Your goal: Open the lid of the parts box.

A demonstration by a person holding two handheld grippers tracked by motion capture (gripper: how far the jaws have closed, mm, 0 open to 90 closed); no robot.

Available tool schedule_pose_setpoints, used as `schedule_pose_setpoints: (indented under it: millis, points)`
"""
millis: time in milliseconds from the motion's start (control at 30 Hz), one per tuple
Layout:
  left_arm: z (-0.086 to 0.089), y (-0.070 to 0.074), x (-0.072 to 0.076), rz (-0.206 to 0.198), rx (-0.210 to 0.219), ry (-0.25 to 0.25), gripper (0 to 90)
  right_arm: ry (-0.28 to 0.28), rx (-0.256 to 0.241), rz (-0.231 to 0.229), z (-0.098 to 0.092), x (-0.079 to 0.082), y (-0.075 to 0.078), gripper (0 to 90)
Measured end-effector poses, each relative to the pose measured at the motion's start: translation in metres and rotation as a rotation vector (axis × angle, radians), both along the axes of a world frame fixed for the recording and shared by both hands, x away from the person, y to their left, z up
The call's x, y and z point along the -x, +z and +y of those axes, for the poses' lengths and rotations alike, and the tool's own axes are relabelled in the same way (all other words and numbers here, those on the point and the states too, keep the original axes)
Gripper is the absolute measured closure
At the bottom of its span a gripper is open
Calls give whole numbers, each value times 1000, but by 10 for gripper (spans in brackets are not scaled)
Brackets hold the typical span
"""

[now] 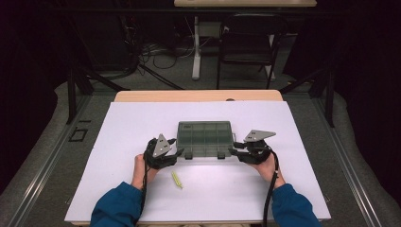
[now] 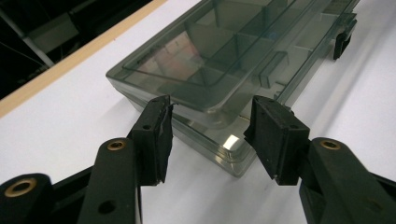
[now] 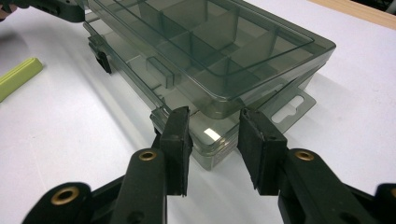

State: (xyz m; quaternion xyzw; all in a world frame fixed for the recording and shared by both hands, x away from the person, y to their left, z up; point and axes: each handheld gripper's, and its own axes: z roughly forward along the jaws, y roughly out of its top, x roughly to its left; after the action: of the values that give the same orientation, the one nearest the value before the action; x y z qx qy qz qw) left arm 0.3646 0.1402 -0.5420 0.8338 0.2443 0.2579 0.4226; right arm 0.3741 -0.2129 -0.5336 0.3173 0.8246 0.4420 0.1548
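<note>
**Both grippers at the corners of the box**

From the high view we see a smoky clear box [image 1: 204, 137] lying flat near the middle of the white counter [image 1: 142, 123], lid closed. The left gripper [image 1: 176, 152] sits at its near left corner and the right gripper [image 1: 233, 151] at its near right corner, each held by a hand [image 1: 140, 170] coming in from below. A yellow-green stick [image 1: 177, 179] lies on the counter just in front of the box, nearer the left gripper.

In the left gripper view our jaws stand apart, one on each side of the box's [image 2: 219, 60] corner; the left pad reaches the lid's edge, the right pad sits just beside it. Nothing is clamped.

In the right gripper view the jaws are likewise apart, straddling the near corner of the box [image 3: 210, 51] beside its hang tab [image 3: 294, 105]. The stick [image 3: 18, 74] lies at the far left, and the other gripper [image 3: 56, 9] shows at the top edge.
</note>
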Motion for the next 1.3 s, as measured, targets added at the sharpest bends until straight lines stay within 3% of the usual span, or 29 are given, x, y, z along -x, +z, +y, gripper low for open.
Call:
schedule_pose_setpoints:
  millis: [200,333,433,767,1300]
  points:
    - [-1,1,1,-45,-3,6,510,-3,-1,-9,0,1,1,639]
    - [-1,1,2,-50,-2,6,517,-3,6,-17,-2,1,2,610]
    - [0,1,1,-55,0,7,525,-22,12,-58,-3,2,3,569]
    - [2,2,0,-56,19,4,542,-21,66,-177,6,3,3,573]
    - [2,8,-3,-103,33,14,549,-50,83,-239,10,5,11,600]
